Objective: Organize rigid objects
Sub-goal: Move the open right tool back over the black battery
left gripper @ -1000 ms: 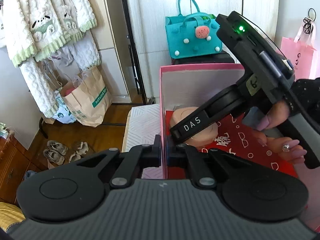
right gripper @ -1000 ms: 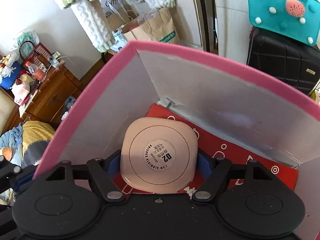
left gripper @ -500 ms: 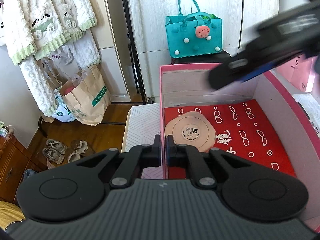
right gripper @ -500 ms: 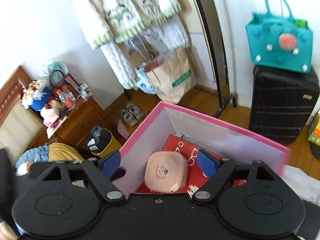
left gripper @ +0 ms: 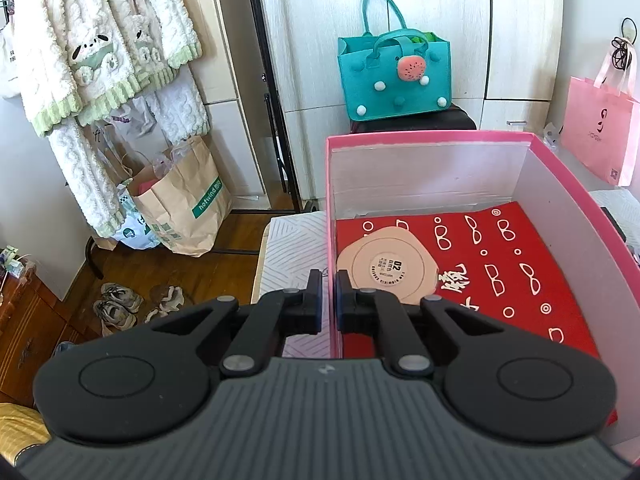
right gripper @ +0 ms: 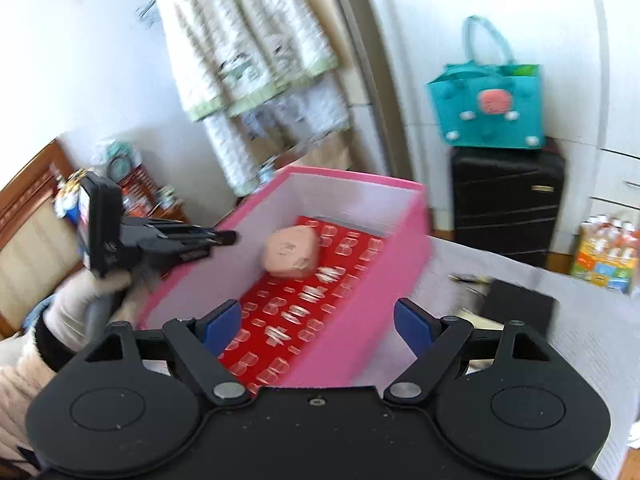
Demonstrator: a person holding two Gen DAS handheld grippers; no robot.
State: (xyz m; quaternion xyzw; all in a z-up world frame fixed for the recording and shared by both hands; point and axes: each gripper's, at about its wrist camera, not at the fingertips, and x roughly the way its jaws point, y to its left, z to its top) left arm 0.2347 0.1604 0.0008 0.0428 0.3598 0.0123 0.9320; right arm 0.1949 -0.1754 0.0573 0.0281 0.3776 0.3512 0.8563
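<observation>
Compact [left gripper: 387,269] lies flat in the pink box [left gripper: 424,136], at nine o'clock on its floor. Left gripper [left gripper: 325,298] pinches the box's wall; right gripper [right gripper: 318,316] hangs wide open, empty. If that pinch slips, the box could tip.

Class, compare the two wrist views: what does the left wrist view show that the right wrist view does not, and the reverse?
Only the left wrist view shows the pink gift bag, the shoes on the floor, and the compact's printed "02" label.

Only the right wrist view shows the open right tool, the gloved left hand, and a dark flat item on the tabletop.

Both show the pink box, the peach compact inside it, and the left tool shut on the box wall.
</observation>
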